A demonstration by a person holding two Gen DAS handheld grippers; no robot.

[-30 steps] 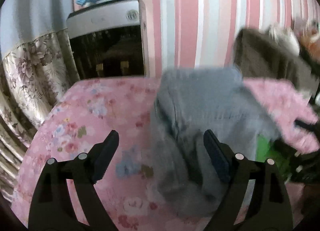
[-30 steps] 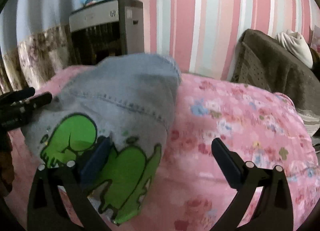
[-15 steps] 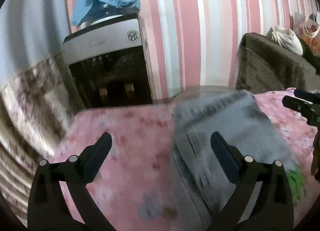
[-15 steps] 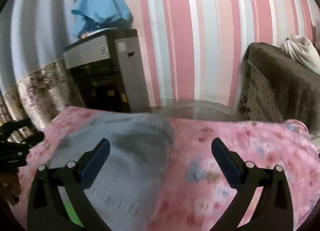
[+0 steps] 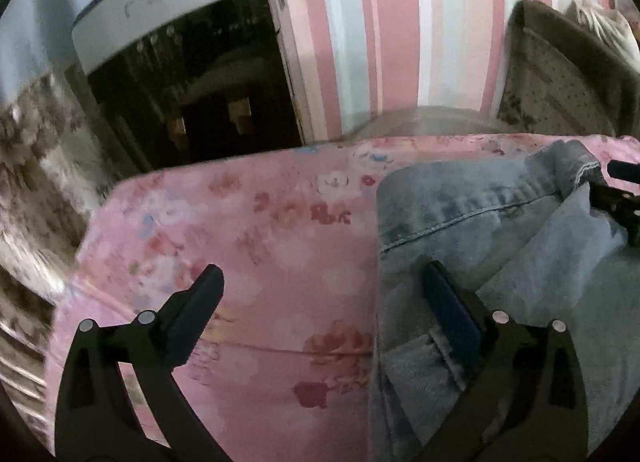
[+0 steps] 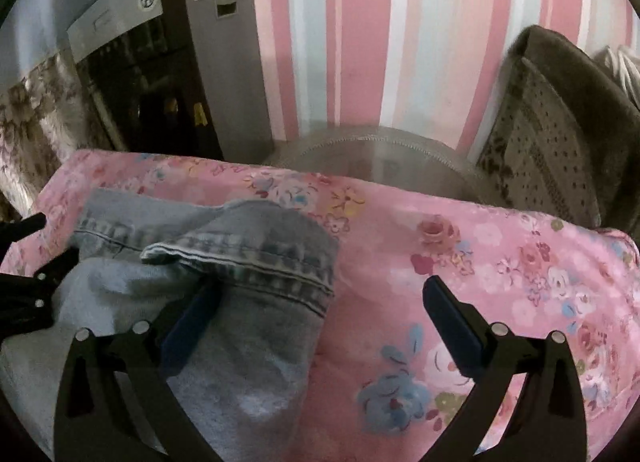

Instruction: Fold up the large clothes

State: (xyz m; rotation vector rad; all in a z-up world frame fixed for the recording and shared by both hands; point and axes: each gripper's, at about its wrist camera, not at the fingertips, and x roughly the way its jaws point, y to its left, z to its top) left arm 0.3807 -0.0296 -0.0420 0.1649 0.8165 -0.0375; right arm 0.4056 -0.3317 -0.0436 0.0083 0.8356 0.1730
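Note:
A faded blue denim garment (image 5: 500, 246) lies folded on the pink floral bedspread (image 5: 280, 230), its stitched hem toward the far edge. My left gripper (image 5: 322, 282) is open wide over the garment's left edge, one finger above denim and the other above bare bedspread. In the right wrist view the denim (image 6: 256, 258) fills the lower left. My right gripper (image 6: 320, 292) is also open and straddles the garment's right edge. Its left fingertip (image 6: 200, 302) sits just under the turned hem. Each view shows the other gripper at its edge.
A grey and black appliance (image 6: 168, 62) stands against the pink striped wall behind the bed's far left corner. A floral curtain (image 5: 28, 166) hangs at the left. A brown covered seat (image 6: 560, 110) stands at the right, and a round grey object (image 6: 372, 158) sits behind the bed.
Both grippers have moved toward the bed's far edge, to the garment's hem. The green print has left both views. The left jaws have spread wider.

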